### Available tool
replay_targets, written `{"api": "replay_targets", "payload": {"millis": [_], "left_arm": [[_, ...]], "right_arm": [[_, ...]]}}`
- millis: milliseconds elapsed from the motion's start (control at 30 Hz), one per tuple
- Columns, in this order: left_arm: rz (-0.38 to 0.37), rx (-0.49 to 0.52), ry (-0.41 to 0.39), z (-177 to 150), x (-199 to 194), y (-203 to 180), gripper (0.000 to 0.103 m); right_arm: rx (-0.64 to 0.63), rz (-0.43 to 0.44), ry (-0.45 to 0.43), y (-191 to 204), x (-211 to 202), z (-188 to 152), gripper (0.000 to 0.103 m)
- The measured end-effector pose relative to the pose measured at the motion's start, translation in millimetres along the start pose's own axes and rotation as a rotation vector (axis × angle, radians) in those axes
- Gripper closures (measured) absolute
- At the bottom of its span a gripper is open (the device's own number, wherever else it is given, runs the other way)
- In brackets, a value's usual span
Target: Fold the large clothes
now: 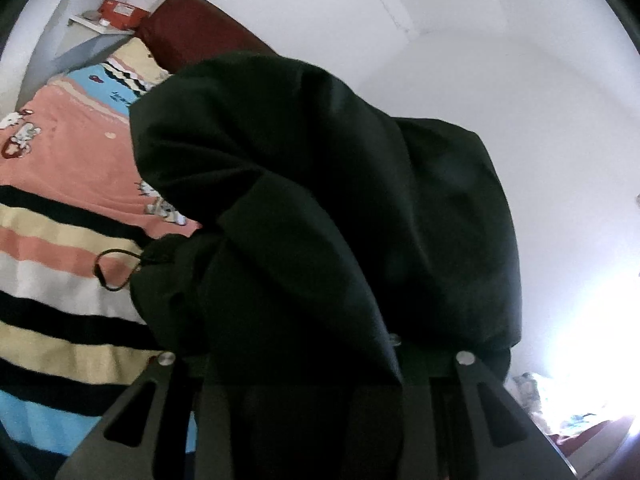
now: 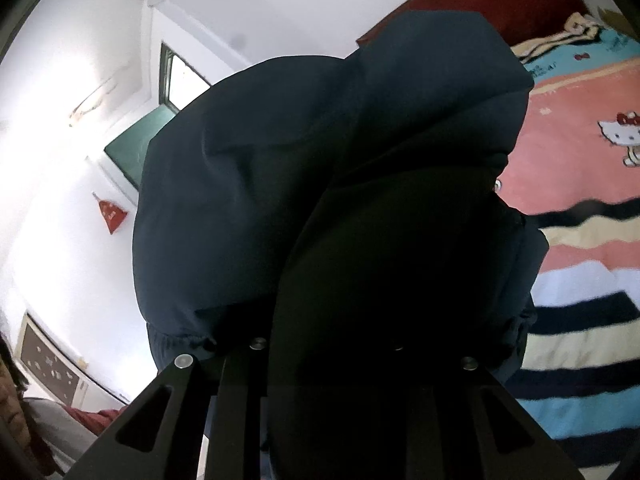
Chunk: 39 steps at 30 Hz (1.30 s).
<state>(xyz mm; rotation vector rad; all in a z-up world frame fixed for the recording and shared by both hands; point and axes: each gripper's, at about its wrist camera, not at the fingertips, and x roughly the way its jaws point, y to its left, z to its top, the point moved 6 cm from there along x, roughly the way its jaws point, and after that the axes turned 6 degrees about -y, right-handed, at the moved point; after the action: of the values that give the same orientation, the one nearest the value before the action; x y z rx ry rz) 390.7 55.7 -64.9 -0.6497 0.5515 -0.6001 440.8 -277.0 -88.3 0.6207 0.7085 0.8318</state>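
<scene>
Left wrist view first: the left gripper (image 1: 320, 364) is buried in a dark garment (image 1: 320, 184), which bulges up and forward right off the jaws and blocks most of the frame. The fingertips are covered by cloth, so I can't honestly tell if the jaws are pinching it or just sitting under it, though it looks gathered there. A drawstring loop (image 1: 110, 270) dangles off the garment's edge to the left of the jaws. Past it on that side is the striped bedspread (image 1: 52, 216) with cartoon cat prints, and further out a dark red headboard (image 1: 196, 28) and an orange box (image 1: 120, 12) on a shelf; the box has a label but it's too small to read. Right wrist view: same story, the right gripper (image 2: 328, 360) has the garment (image 2: 320, 184) heaped straight ahead of the jaws and draped over them, tips hidden, so again can't tell the grip. The bedspread (image 2: 580, 264) lies off to the right here, with a blurred line of writing on its blue band. So my guess is the cloth hangs bunched between both grippers, raised off the bed, neither clearly nearer, long axis not readable from this lump. Next it probably needs spreading flat on the bed.
</scene>
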Motion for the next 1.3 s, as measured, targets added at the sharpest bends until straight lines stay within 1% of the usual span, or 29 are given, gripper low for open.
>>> {"api": "replay_targets", "payload": {"millis": [33,67,133,233,300,367,400,433,500,533,567,633,733,767,833,900,967,1033,1100,1167,1200,1233,1300], "left_arm": [[0.01,-0.006,0.003,-5.2,-1.2,-2.3,0.076],[0.032,-0.013,0.013,-10.3,3.2,7.4,0.076],[0.085,-0.042,0.043,-24.0,10.9,35.4,0.076],[0.15,-0.081,0.072,-40.8,16.8,73.7,0.076],[0.174,-0.121,0.073,-43.5,13.4,94.1,0.076],[0.192,-0.144,0.077,-42.7,8.3,108.1,0.073],[0.211,-0.143,0.08,-41.9,6.4,113.9,0.072],[0.229,-0.146,0.085,-41.3,5.4,118.9,0.069],[0.248,-0.161,0.095,-43.6,1.8,125.6,0.064],[0.26,-0.17,0.098,-44.7,-4.9,124.8,0.061],[0.267,-0.179,0.099,-41.3,-2.2,128.9,0.059],[0.265,-0.203,0.1,-42.2,-7.5,133.0,0.057],[0.258,-0.211,0.084,-44.0,-19.1,135.5,0.055],[0.253,-0.219,0.072,-44.2,-23.5,135.6,0.053],[0.239,-0.246,0.044,-41.4,-26.9,138.2,0.05],[0.226,-0.285,0.016,-39.3,-34.9,141.6,0.05],[0.231,-0.307,0.005,-38.5,-39.7,146.8,0.049],[0.22,-0.321,0.004,-41.3,-51.0,141.9,0.049],[0.211,-0.333,0.004,-42.2,-56.1,142.4,0.049],[0.215,-0.344,-0.001,-43.9,-63.8,143.0,0.049],[0.213,-0.351,-0.01,-44.3,-69.0,142.8,0.048],[0.202,-0.365,-0.03,-43.4,-76.0,141.7,0.044],[0.171,-0.412,-0.071,-41.8,-84.5,147.0,0.043]], "right_arm": [[0.012,-0.006,-0.006,-4.6,2.1,-3.6,0.081],[0.027,-0.015,-0.01,-11.3,3.3,-7.9,0.081],[0.073,-0.035,-0.008,-34.4,-7.6,-16.4,0.081],[0.14,-0.108,0.024,-72.4,1.1,-35.5,0.081],[0.171,-0.153,0.03,-93.7,3.2,-42.8,0.081],[0.202,-0.183,0.02,-106.3,1.0,-44.1,0.08],[0.204,-0.205,0.016,-113.6,-1.6,-45.3,0.078],[0.204,-0.232,0.017,-119.1,-4.6,-47.1,0.077],[0.197,-0.281,0.03,-125.0,-6.9,-53.2,0.071],[0.195,-0.299,0.035,-114.1,1.0,-51.3,0.069],[0.194,-0.324,0.041,-116.4,1.2,-53.9,0.066],[0.189,-0.352,0.042,-121.4,-3.9,-57.7,0.06],[0.166,-0.386,0.04,-125.4,-16.1,-61.7,0.055],[0.159,-0.397,0.039,-130.3,-19.5,-66.3,0.052],[0.141,-0.425,0.027,-127.5,-22.9,-65.4,0.046],[0.143,-0.443,0.004,-126.2,-31.4,-65.3,0.035],[0.147,-0.464,-0.02,-122.8,-40.4,-63.8,0.027],[0.146,-0.497,-0.047,-122.2,-53.2,-59.2,0.025],[0.148,-0.513,-0.06,-119.2,-63.1,-56.4,0.022],[0.132,-0.536,-0.066,-115.6,-71.7,-54.4,0.022],[0.123,-0.542,-0.068,-111.2,-76.5,-55.0,0.021],[0.113,-0.547,-0.069,-106.0,-80.7,-56.2,0.021],[0.093,-0.549,-0.067,-98.1,-85.3,-59.1,0.02]]}}
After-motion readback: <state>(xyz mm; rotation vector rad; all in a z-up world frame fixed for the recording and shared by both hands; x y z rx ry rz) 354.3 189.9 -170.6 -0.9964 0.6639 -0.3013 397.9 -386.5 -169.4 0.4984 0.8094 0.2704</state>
